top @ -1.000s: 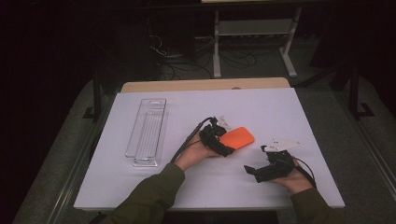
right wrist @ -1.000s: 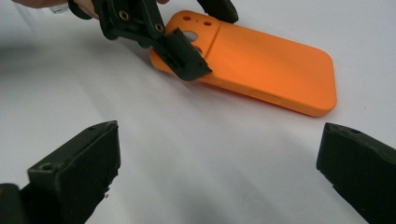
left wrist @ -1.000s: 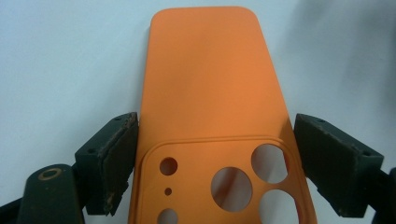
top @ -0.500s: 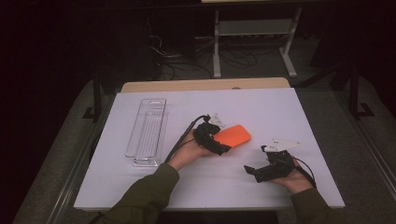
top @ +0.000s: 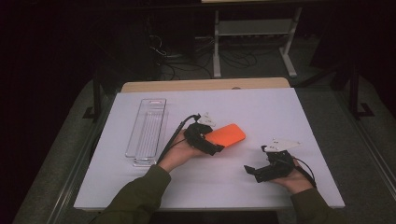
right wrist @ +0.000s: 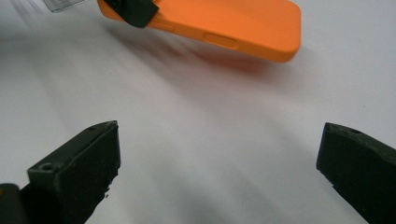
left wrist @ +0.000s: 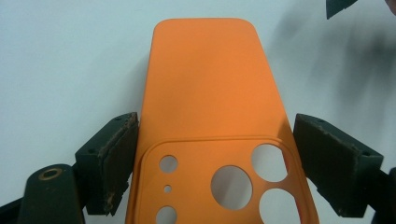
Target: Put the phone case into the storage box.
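The orange phone case (top: 225, 135) sits clamped in the left gripper (top: 205, 140), near the middle of the white table (top: 280, 112). In the left gripper view the case (left wrist: 205, 93) runs straight out between the two black jaws, its camera-cutout end down by the jaws and its plain rounded end pointing away. The left jaw presses flat against one long edge; the right jaw stands just off the other edge in that view, though the jaws are drawn in as far as they go, so the grip is closed on the case. In the right gripper view the case (right wrist: 224, 23) hangs above the table with a shadow under it, so it is lifted clear of the surface and roughly level.

The left hand (top: 180, 154) comes in from the bottom of the high view, an olive sleeve (top: 140, 196) behind it and a black cable trailing from the gripper.

To the right and nearer the person, well apart from the case, the right gripper (top: 256, 170) rests low over the table. Its jaws stand wide apart with nothing between them, only bare white surface.

A clear plastic tray (top: 147, 130) lies lengthwise on the left part of the table, near the left hand but not touching it
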The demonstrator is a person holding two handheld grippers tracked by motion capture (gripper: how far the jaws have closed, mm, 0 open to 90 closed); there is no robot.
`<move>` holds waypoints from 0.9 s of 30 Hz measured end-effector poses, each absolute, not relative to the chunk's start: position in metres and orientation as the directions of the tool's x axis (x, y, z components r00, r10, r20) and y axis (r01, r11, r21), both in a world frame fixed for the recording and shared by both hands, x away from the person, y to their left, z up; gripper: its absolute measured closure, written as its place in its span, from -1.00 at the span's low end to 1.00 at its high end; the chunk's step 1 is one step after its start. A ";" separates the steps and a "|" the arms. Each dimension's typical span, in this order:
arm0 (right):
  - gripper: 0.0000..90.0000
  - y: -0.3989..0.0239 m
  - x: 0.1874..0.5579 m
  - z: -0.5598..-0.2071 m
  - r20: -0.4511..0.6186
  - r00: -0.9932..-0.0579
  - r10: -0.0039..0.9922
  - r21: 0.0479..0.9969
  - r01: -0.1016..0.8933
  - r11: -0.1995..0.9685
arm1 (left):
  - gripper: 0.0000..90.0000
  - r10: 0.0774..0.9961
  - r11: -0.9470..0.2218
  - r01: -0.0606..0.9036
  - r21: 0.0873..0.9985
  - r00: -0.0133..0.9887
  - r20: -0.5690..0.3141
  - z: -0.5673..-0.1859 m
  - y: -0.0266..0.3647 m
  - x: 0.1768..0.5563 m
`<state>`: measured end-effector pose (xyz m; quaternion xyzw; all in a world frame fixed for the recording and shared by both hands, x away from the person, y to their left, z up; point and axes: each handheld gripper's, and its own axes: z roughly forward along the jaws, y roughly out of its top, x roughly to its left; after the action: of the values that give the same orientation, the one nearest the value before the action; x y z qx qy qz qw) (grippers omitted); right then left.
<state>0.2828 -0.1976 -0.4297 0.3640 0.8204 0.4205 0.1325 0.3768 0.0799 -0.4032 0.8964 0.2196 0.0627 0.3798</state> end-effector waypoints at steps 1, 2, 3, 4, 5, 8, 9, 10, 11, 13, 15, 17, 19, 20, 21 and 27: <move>-1.00 -0.198 0.283 -0.430 0.087 -0.700 0.709 0.787 0.485 0.382 | -0.64 0.448 -0.604 0.353 0.714 0.892 -0.063 -0.403 0.081 0.376; -1.00 -0.198 0.283 -0.430 0.087 -0.700 0.709 0.787 0.485 0.382 | -0.64 0.449 -0.600 0.359 0.714 0.891 -0.071 -0.402 0.084 0.375; -1.00 -0.198 0.283 -0.430 0.088 -0.700 0.709 0.787 0.485 0.382 | -0.64 0.456 -0.586 0.365 0.723 0.886 -0.078 -0.402 0.086 0.373; -1.00 -0.198 0.283 -0.430 0.088 -0.699 0.709 0.787 0.485 0.382 | -0.64 0.456 -0.588 0.365 0.722 0.887 -0.076 -0.401 0.088 0.373; -1.00 -0.198 0.283 -0.430 0.088 -0.699 0.710 0.787 0.486 0.381 | -0.64 0.453 -0.591 0.364 0.720 0.888 -0.077 -0.400 0.091 0.371; -1.00 -0.198 0.283 -0.430 0.094 -0.696 0.712 0.784 0.492 0.378 | -0.64 0.457 -0.585 0.362 0.725 0.886 -0.074 -0.398 0.096 0.368; -1.00 -0.198 0.283 -0.430 0.092 -0.697 0.711 0.784 0.491 0.379 | -0.64 0.458 -0.581 0.363 0.729 0.886 -0.076 -0.398 0.098 0.367; -1.00 -0.198 0.283 -0.430 0.092 -0.696 0.712 0.784 0.492 0.380 | -0.65 0.466 -0.570 0.369 0.735 0.881 -0.082 -0.397 0.099 0.365; -1.00 -0.198 0.283 -0.430 0.094 -0.695 0.713 0.783 0.494 0.379 | -0.64 0.459 -0.579 0.360 0.731 0.885 -0.072 -0.396 0.101 0.365; -1.00 -0.198 0.283 -0.430 0.091 -0.695 0.713 0.785 0.491 0.378 | -0.64 0.461 -0.574 0.365 0.733 0.884 -0.078 -0.394 0.104 0.363; -1.00 -0.198 0.283 -0.430 0.092 -0.694 0.714 0.784 0.493 0.378 | -0.64 0.463 -0.573 0.364 0.734 0.883 -0.077 -0.392 0.107 0.361; -1.00 -0.198 0.283 -0.430 0.090 -0.694 0.714 0.784 0.492 0.379 | -0.65 0.463 -0.571 0.366 0.734 0.883 -0.080 -0.391 0.111 0.358; -1.00 -0.198 0.283 -0.430 0.094 -0.694 0.714 0.784 0.494 0.377 | -0.64 0.466 -0.566 0.368 0.738 0.881 -0.081 -0.391 0.113 0.357; -1.00 -0.199 0.283 -0.430 0.095 -0.694 0.714 0.784 0.494 0.376 | -0.64 0.467 -0.565 0.367 0.739 0.880 -0.079 -0.390 0.115 0.356; -1.00 -0.199 0.283 -0.430 0.092 -0.692 0.716 0.785 0.493 0.376 | -0.64 0.464 -0.572 0.365 0.735 0.883 -0.077 -0.390 0.116 0.356; -1.00 -0.199 0.284 -0.429 0.093 -0.695 0.713 0.782 0.494 0.379 | -0.64 0.469 -0.555 0.377 0.742 0.878 -0.096 -0.393 0.120 0.353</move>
<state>0.2839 -0.1988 -0.4294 0.3682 0.8200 0.4182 0.1310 0.3527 0.1201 -0.3930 0.8798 0.2402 0.0565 0.4062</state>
